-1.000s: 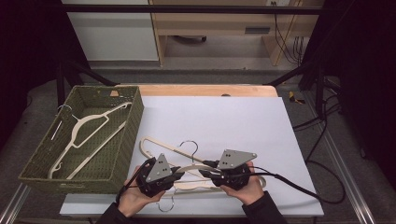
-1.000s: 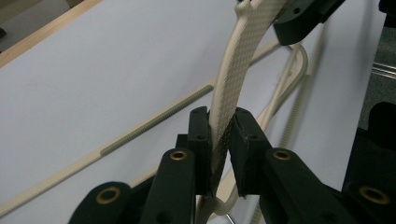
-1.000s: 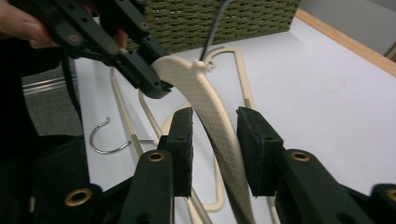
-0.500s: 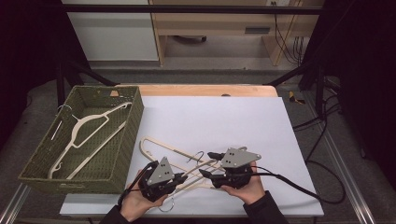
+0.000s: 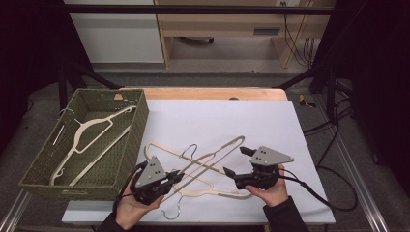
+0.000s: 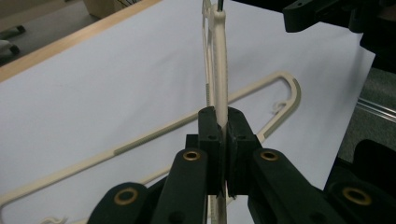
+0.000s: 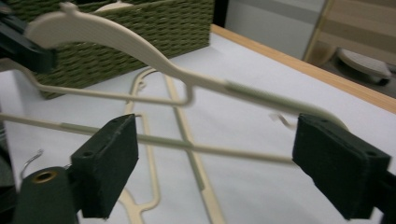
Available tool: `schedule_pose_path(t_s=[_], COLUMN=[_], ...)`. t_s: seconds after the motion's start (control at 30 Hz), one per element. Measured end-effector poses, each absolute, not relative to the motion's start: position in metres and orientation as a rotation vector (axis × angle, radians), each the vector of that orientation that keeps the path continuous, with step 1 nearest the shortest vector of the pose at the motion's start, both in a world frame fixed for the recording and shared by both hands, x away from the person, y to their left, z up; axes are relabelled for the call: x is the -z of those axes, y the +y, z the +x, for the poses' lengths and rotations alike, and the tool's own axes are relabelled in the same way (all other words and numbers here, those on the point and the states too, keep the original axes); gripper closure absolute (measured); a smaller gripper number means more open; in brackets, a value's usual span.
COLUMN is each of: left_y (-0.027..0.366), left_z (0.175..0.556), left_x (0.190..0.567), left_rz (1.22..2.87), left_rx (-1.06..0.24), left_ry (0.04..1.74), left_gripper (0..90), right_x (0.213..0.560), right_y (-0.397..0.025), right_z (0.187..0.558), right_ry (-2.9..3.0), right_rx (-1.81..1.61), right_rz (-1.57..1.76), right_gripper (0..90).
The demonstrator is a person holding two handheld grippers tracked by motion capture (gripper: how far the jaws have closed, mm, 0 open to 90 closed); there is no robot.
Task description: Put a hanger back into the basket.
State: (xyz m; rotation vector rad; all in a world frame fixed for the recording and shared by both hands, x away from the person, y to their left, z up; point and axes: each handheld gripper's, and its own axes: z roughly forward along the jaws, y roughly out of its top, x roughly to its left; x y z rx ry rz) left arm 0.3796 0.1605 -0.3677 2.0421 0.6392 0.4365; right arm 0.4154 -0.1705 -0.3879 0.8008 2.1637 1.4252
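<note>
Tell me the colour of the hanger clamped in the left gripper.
The hanger in the left gripper is cream, with a dull greenish strip along its arm; the right gripper view shows this best.

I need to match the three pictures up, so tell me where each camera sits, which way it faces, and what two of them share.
High view: above the person's side, facing forward and down on the table; both hands, left gripper and right gripper enter from below.
Left gripper view: rides the left gripper, looking along jaws shut on the lifted hanger.
Right gripper view: rides the right gripper, jaws open around the lifted hanger, facing the basket.
All three share the lifted hanger and the hanger lying flat.
</note>
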Motion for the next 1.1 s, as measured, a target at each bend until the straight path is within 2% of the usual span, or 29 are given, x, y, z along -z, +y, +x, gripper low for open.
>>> schedule_pose_path(t_s=[0.3,0.73,1.1], left_y=[0.176,0.208,0.248], left_z=[0.375,0.371,0.397], left_x=[0.345,0.288,0.252], left_rz=[1.971,1.899,1.878], left_rx=[-0.474,-0.559,-0.613], left_ry=[0.674,0.679,0.69], left_gripper=[86.7,86.7,86.7], right_x=[0.393,0.394,0.394], right_y=[-0.203,-0.216,-0.218], right_z=[0.422,0.421,0.421], right_ry=[2.082,2.047,2.047], right_rx=[-1.421,-1.424,-1.421], right_rz=[0.948,0.994,1.0], right_gripper=[8.2,4.9,4.4])
